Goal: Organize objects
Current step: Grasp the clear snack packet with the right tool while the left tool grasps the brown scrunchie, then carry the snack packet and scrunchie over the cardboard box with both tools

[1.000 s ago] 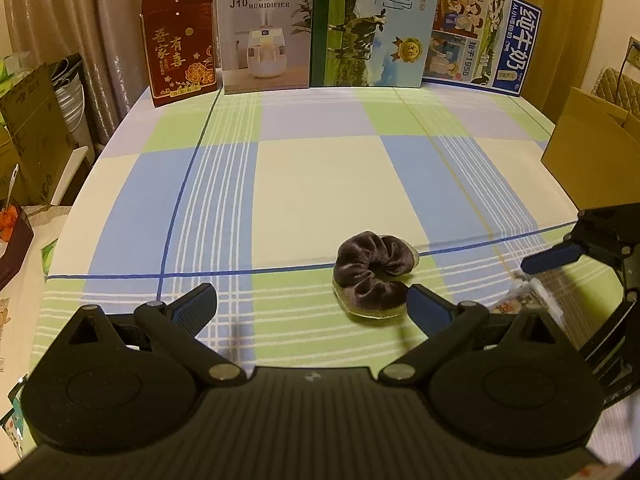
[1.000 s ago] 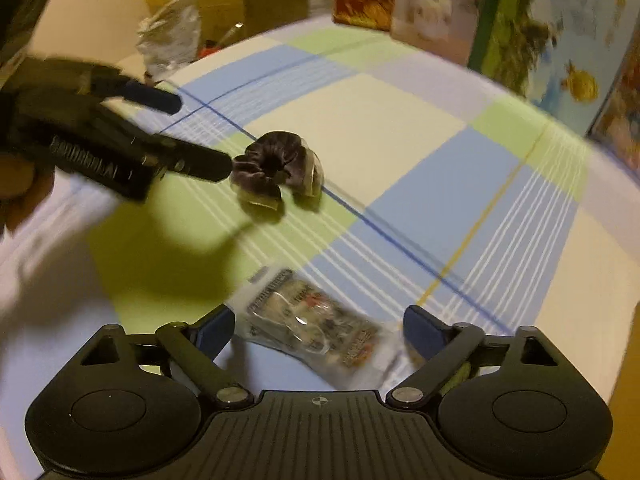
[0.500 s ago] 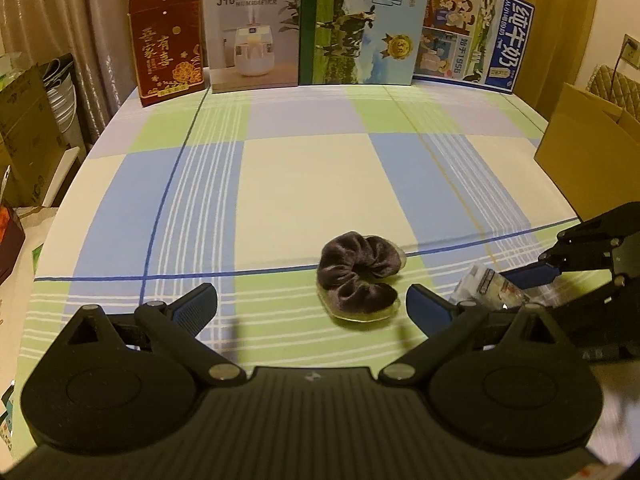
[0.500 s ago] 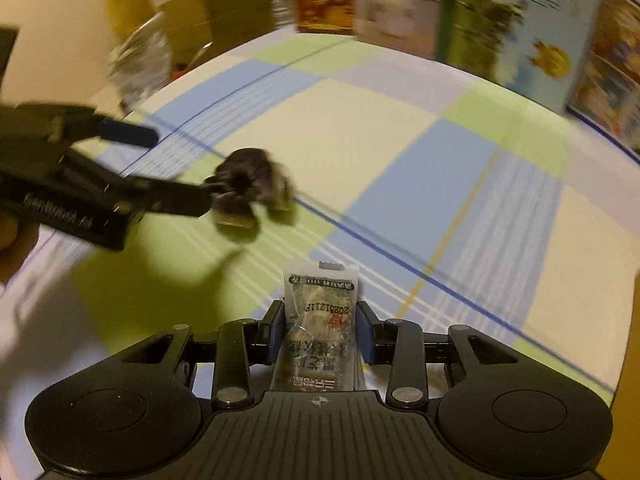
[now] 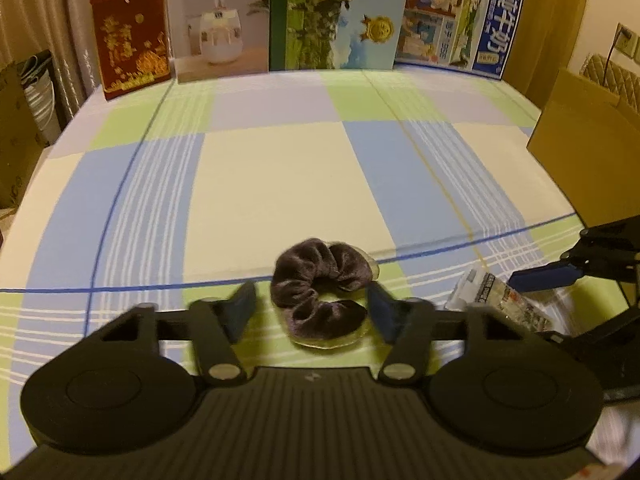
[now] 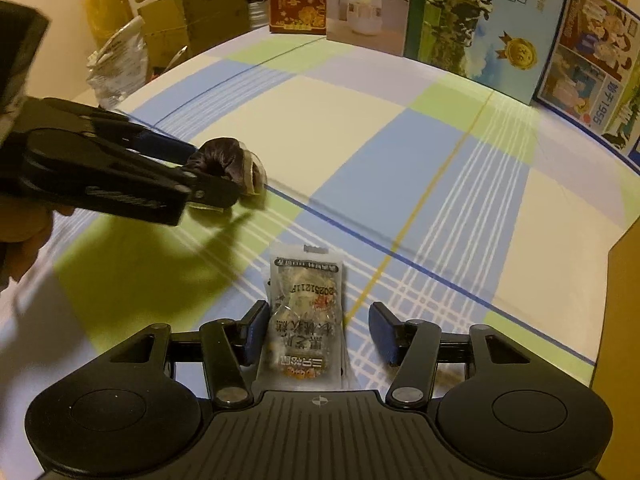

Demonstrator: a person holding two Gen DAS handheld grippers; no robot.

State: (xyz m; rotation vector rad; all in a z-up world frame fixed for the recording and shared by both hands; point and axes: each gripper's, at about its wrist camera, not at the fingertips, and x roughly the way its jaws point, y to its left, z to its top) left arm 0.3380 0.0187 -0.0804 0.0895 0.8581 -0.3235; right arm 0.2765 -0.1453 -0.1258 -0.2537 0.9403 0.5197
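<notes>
Off the left edge of the table, cardboard cartons and crinkled bags in a heap. Along the far edge, left to right: red gift box, white humidifier box, green milk carton, blue milk box leaning, all upright as a wall and well apart from the work.

Near the front edge, left gripper low over the cloth, fingers spread to either side of the dark velvet scrunchie, not pressing it; right pad just beside the fabric, left pad a little apart. Scrunchie flat on a green square in a clear wrapper, just past the blue line.

Further right, right gripper with fingers parted around the snack packet; left pad touching the packet, right pad clear of it. Packet lengthwise between them. At the right edge, tan cardboard box, close behind that gripper.
</notes>
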